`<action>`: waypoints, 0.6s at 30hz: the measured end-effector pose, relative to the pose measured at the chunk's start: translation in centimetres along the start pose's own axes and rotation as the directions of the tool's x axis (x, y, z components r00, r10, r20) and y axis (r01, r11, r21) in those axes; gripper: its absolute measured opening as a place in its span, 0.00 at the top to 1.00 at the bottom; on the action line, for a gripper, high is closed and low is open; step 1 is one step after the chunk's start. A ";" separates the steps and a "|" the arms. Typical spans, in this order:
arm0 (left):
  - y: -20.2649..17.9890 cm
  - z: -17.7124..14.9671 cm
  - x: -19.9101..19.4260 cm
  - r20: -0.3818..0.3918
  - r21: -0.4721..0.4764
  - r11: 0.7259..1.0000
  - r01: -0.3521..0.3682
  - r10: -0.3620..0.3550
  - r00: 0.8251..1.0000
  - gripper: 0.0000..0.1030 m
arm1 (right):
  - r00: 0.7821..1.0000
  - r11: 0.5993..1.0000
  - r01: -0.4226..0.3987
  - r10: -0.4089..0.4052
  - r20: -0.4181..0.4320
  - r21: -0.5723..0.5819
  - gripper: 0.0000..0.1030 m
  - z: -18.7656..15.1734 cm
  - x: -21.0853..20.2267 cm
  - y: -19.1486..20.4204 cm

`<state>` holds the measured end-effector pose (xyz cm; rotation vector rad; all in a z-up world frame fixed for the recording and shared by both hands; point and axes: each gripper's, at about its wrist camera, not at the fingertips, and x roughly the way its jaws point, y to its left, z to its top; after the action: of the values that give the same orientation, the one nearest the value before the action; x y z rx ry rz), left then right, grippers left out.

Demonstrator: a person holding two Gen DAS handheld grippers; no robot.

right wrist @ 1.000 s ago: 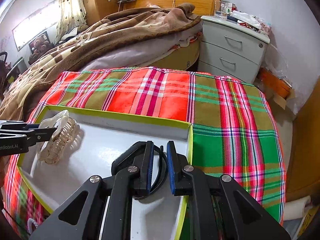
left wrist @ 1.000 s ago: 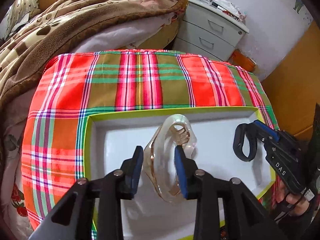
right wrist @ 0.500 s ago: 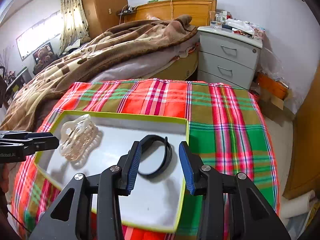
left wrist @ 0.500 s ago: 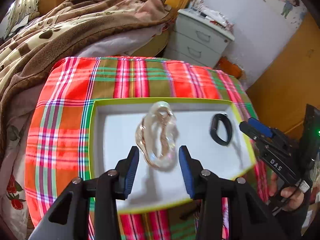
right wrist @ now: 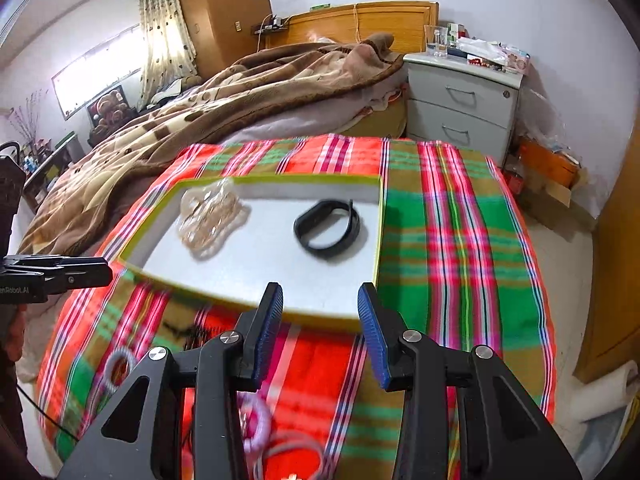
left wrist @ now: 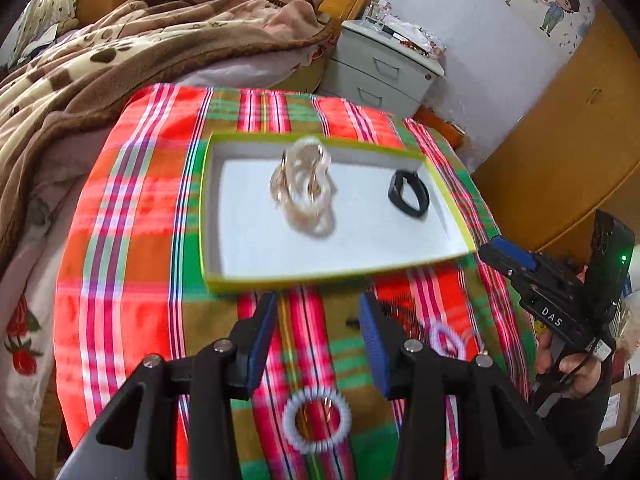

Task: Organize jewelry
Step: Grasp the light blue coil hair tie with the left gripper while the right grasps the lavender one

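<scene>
Each black tool (left wrist: pixel 316 344) has blue ribbed pads (right wrist: pixel 264 332), silver screws, and white "DAS" lettering on one.

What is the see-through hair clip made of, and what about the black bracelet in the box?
The hair clip looks like clear, glossy plastic with a pale gold tint: light passes through and it shines. The black bracelet looks like matte rubber or silicone, a smooth, dull, bendy-looking loop. The blur leaves both uncertain.

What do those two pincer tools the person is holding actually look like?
Each is a black frame with silver bolts and two fingers faced with ribbed blue pads. The left gripper and right gripper match. Seen from the side, the right one carries white "DAS" lettering, a small green light and a label; the hand holding it wears a dark sleeve.
</scene>
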<state>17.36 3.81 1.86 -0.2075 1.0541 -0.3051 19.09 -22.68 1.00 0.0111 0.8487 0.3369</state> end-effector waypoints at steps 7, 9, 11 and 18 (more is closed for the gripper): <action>0.5 -4.1 0.4 -0.041 -0.014 1.000 0.000 -0.001 0.999 0.57 | 0.998 0.998 -0.057 0.057 -0.040 0.009 0.61 -2.9 -0.4 0.4; 0.5 -5.0 0.5 -0.047 -0.010 1.000 -0.012 0.011 0.999 0.57 | 0.996 0.998 -0.063 0.063 -0.057 0.002 0.61 -3.5 -0.3 0.6; 0.5 -5.7 0.7 -0.057 -0.016 1.000 -0.008 0.007 0.998 0.57 | 0.995 0.997 -0.076 0.076 -0.070 -0.001 0.61 -4.1 -0.2 0.8; 0.3 -7.5 1.2 -0.068 0.011 0.997 -0.072 0.072 0.995 0.57 | 0.991 0.995 -0.096 0.093 -0.101 -0.028 0.61 -5.3 -0.1 1.5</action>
<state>11.37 3.48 -2.85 -0.1521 1.1249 -0.2531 14.65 -22.00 -2.24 0.0042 0.9431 0.4430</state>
